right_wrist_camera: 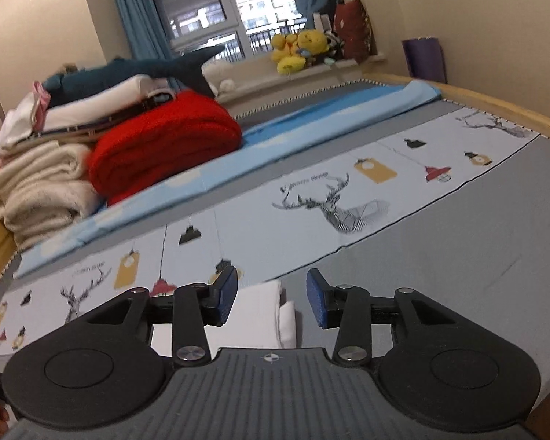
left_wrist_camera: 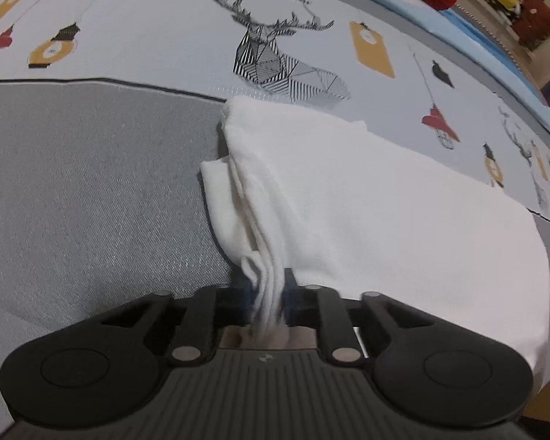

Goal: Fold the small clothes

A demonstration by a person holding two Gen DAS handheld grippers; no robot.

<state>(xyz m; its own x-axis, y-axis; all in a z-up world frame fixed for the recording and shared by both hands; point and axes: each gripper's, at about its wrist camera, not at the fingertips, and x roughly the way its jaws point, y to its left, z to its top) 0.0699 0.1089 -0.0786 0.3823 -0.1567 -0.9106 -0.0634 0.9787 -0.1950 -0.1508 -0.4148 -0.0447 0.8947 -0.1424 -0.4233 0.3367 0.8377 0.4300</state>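
Observation:
A white garment (left_wrist_camera: 366, 205) lies folded in layers on the bed, across the edge between the grey sheet and the printed band. My left gripper (left_wrist_camera: 269, 304) is shut on the near left corner of the white garment, and a bunch of its layers hangs between the jaws. In the right wrist view the same white garment (right_wrist_camera: 264, 304) shows as a small folded patch just below and ahead of my right gripper (right_wrist_camera: 273, 300). The right gripper is open and empty, with its blue pads (right_wrist_camera: 229, 293) wide apart above the cloth.
The bed has a grey sheet (right_wrist_camera: 440, 256) and a pale band printed with deer and lamps (left_wrist_camera: 275, 55). At the back left a stack of folded blankets, a red one (right_wrist_camera: 165, 146) in front, lies on a light blue cover (right_wrist_camera: 311, 124). Plush toys (right_wrist_camera: 297, 49) sit on the window sill.

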